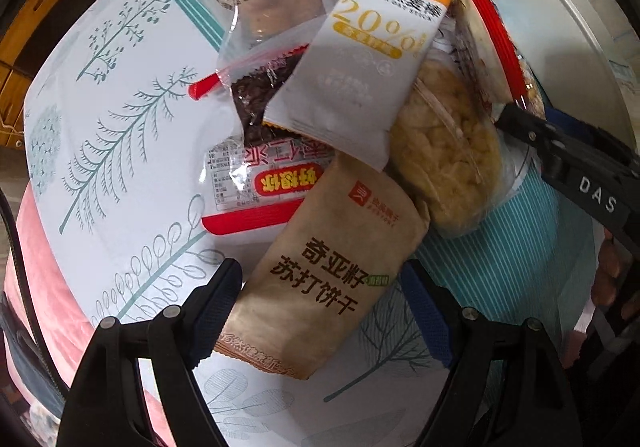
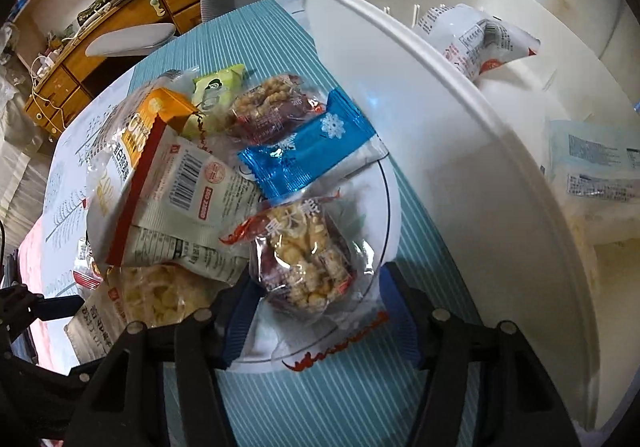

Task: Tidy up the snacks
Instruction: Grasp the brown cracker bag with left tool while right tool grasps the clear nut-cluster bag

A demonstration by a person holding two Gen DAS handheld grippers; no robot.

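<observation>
A pile of snack packets lies on the table. In the left wrist view my left gripper (image 1: 320, 311) is open with its fingers on either side of a brown cracker packet (image 1: 332, 279). An orange-and-white oat bar (image 1: 360, 59), a red-edged packet (image 1: 256, 183) and a clear-wrapped yellow rice cake (image 1: 444, 151) lie beyond it. In the right wrist view my right gripper (image 2: 316, 307) is open around a clear-wrapped puffed grain cake (image 2: 304, 259). A blue snowflake packet (image 2: 308, 155) and a white barcode packet (image 2: 188, 191) lie just past it. The right gripper's finger also shows in the left wrist view (image 1: 560, 155).
A white bin (image 2: 460, 151) stands to the right and holds a few packets (image 2: 476, 39). The teal striped tablecloth (image 2: 320, 399) covers the table. A white chair (image 2: 132, 39) and a wooden cabinet (image 2: 112, 31) stand behind, and a pink cloth (image 1: 44, 275) hangs at the table's left edge.
</observation>
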